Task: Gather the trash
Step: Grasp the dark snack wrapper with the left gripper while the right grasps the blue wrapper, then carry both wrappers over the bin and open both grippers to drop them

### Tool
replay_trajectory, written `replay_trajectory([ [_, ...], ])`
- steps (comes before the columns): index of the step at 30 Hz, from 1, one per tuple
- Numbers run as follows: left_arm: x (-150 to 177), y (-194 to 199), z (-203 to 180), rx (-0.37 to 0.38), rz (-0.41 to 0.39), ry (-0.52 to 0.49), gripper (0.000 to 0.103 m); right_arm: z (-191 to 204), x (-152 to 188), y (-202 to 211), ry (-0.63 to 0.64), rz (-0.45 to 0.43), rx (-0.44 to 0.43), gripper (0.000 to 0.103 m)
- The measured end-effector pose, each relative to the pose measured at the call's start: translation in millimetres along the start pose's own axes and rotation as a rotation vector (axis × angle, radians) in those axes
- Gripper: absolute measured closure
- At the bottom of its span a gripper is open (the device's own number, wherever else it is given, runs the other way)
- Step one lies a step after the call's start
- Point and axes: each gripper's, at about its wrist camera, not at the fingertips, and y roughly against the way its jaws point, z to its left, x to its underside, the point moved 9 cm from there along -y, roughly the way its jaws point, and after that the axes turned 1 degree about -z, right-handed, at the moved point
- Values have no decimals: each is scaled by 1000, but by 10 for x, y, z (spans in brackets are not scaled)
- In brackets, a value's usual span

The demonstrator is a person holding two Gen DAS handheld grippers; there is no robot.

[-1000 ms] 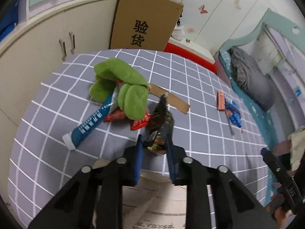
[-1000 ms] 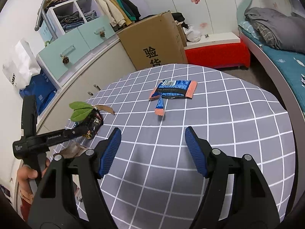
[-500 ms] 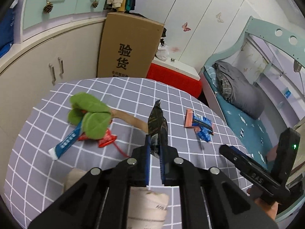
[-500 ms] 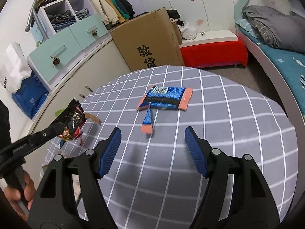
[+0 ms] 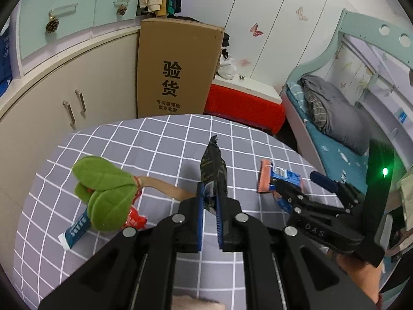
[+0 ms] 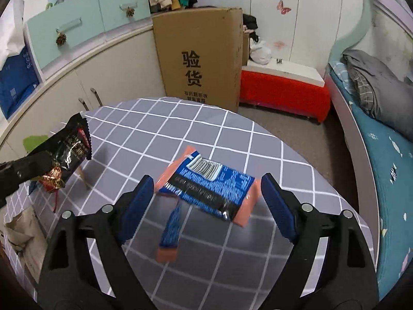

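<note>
My left tongs (image 5: 209, 201) are clenched on a crinkled black foil snack wrapper (image 5: 213, 170), held upright and clear of the round counter with its grey, white-gridded cloth (image 5: 165, 142); from the right wrist view the same wrapper (image 6: 68, 152) hangs off to the side, well above the cloth. My right tongs (image 6: 204, 204) are released, jaws spread wide and hovering over a flat blue and salmon-pink snack packet (image 6: 206, 183) that lies on the counter, with its torn-off blue and pink strip (image 6: 170, 230) just beside it nearer me. I judge the next step to be closing on that packet, and that is where it may go wrong: the packet lies flat and looks slick, so the pads could skid across it or pinch the cloth with it, dragging the fabric and shifting everything else. The right view is smeared with motion, so my aim may be off. The small strip could easily be missed. On the left, the wrapper is gripped only near its lower end and could slip out if I swing carelessly. More litter waits farther left: a blue and white tube (image 5: 76, 230) and a red wrapper (image 5: 135, 219) partly under a green plush leaf toy (image 5: 105, 191). I cannot see any bin from here.
</note>
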Motion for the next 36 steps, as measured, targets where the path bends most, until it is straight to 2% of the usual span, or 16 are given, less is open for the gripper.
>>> replay_trajectory([
  [3,8,-65,-16,-14,8,-15,95,-33,-1,-117,1,36,-9,19],
  [6,19,-99,-33,-21,16,-22,95,-23,34,-187,-6,69,-57,20],
  [7,22,-105,-45,-21,19,-25,95,-20,38,-201,-7,74,-62,22],
  [9,35,-105,-84,-23,22,-33,95,-9,65,-183,5,75,-65,37],
  [10,43,-99,-114,-23,24,-39,95,-9,81,-161,17,78,-59,50],
  [12,64,-79,-179,-19,26,-53,95,30,115,-115,25,82,-78,62],
  [15,106,-33,-285,-12,32,-64,95,18,191,-40,34,80,-94,89],
  [16,116,-13,-309,-8,32,-66,95,6,217,-12,29,81,-98,94],
  [22,191,217,-601,20,14,-91,95,-172,312,444,-52,4,-155,97],
  [27,329,455,-1024,91,2,-110,95,-518,476,1063,-124,-83,-159,97],
  [31,573,634,-1621,190,10,-160,95,-922,725,1619,-204,-161,-157,97],
  [36,1012,757,-2438,300,42,-249,95,-1574,1281,2253,-354,-249,-129,97],
])
